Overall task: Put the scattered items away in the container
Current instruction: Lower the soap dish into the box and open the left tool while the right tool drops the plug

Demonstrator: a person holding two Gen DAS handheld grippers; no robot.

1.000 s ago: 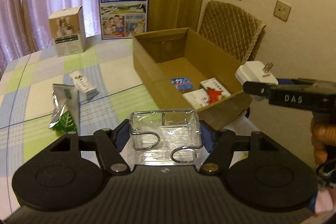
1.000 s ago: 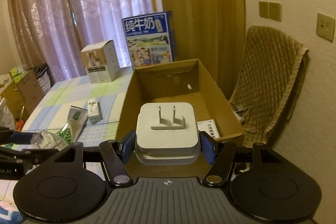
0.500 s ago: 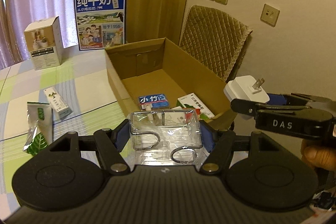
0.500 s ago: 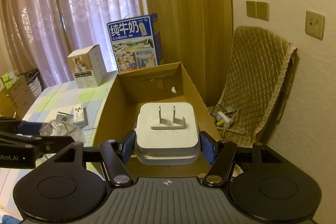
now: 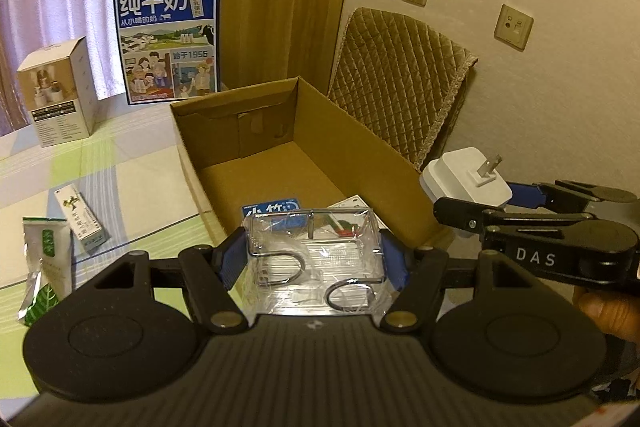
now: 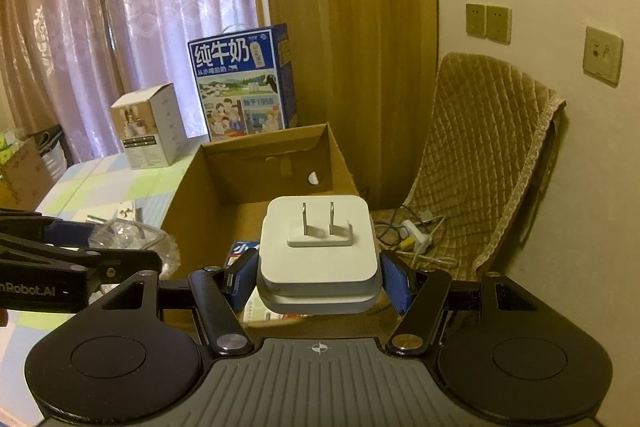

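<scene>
1. Both grippers have carried their loads toward the cardboard box point(image 5: 360, 163), which now fills more of each view.
2. Pads of the left gripper point(image 5: 312, 259) clamp a clear plastic packet point(image 5: 312, 255); the right gripper point(image 6: 318, 281) grips a white plug adapter point(image 6: 318, 247).
3. Inside the box lie a blue pack point(image 5: 272, 209) and perhaps two more cartons.
4. Left on the table point(image 5: 120, 187): a small carton point(image 5: 82, 219) and a green sachet point(image 5: 46, 267).
</scene>
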